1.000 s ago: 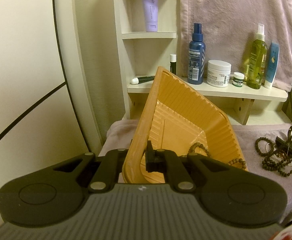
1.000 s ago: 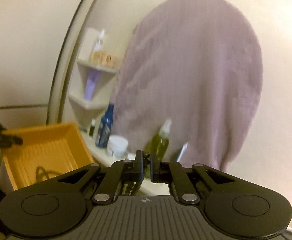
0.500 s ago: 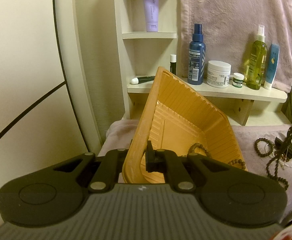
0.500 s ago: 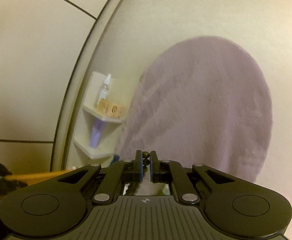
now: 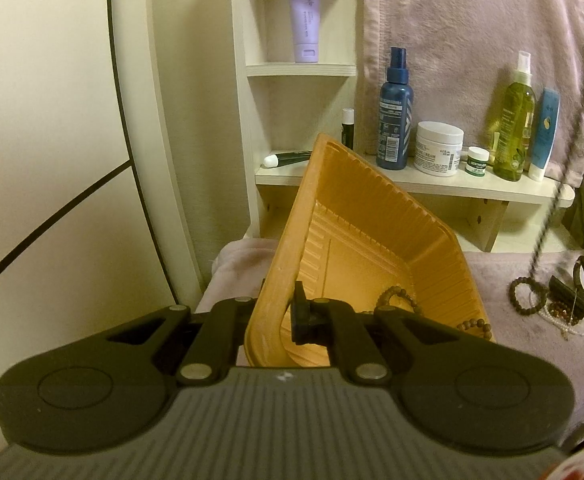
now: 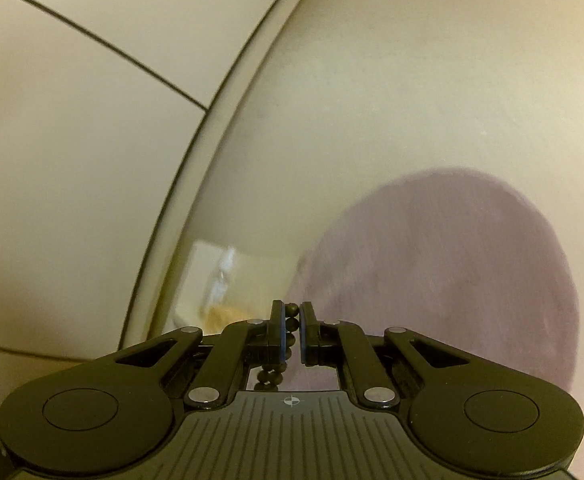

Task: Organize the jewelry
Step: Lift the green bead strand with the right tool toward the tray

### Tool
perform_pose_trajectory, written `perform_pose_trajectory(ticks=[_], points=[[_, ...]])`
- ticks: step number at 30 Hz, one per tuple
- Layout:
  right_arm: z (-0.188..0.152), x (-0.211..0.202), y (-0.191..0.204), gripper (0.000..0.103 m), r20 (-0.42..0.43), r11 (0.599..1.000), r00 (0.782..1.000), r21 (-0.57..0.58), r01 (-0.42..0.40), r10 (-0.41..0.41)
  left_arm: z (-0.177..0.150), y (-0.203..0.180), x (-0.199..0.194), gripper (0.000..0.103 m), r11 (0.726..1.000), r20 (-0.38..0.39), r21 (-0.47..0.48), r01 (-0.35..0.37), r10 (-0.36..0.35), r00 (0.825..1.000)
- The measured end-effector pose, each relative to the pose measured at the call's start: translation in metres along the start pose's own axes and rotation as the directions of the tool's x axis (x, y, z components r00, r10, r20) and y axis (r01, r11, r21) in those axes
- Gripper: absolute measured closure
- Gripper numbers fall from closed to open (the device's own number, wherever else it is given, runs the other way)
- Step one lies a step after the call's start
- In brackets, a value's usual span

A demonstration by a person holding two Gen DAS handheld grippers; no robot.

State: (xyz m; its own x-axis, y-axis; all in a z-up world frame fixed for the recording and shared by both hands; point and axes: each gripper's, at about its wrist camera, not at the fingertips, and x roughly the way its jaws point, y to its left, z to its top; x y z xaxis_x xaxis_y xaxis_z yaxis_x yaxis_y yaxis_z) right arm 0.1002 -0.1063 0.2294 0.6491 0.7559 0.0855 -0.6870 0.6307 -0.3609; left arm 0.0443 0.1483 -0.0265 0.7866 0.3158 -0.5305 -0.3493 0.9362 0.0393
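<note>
1. Since the earlier frames, right gripper has tilted higher; shelf and bottles have dropped from its view, leaving blurred wall and towel.
2. Right gripper is clenched on a dark bead strand, which hangs taut in the left view.
3. Left gripper is clamped on the tilted orange tray's rim.
4. Brown beads lie inside the tray.
5. Remaining jewelry pile rests on the purple cloth, right of the tray.
6. Toiletry shelf stands behind.

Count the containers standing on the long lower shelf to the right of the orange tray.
5 on the lower shelf, left to right: blue spray bottle, white cream jar, small green-lidded jar, green spray bottle, blue tube. The orange tray may hide others.
</note>
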Motion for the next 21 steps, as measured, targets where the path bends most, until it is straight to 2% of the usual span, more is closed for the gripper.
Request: perform_pose_trajectory(ticks=[7,13,18,21], points=[[0.013,0.043,0.010,0.097,0.023,0.998,0.998,0.010,-0.056,0.055,0.000,0.001,0.000,0.097,1.000,-0.001,-0.003,0.002,-0.002,1.000],[-0.010,0.077,0.031,0.097,-0.052,0.987,0.987,0.075,-0.145,0.149,0.000,0.001,0.001,0.097,1.000,-0.002,-0.007,0.002,-0.002,1.000],[-0.042,0.097,0.056,0.097,-0.144,0.965,0.958,0.121,-0.231,0.247,0.000,0.001,0.001,0.097,1.000,-0.002,-0.007,0.002,-0.002,1.000],[-0.064,0.110,0.071,0.097,-0.209,0.950,0.930,0.142,-0.277,0.302,-0.001,0.001,0.001,0.097,1.000,-0.002,-0.007,0.002,-0.002,1.000]])
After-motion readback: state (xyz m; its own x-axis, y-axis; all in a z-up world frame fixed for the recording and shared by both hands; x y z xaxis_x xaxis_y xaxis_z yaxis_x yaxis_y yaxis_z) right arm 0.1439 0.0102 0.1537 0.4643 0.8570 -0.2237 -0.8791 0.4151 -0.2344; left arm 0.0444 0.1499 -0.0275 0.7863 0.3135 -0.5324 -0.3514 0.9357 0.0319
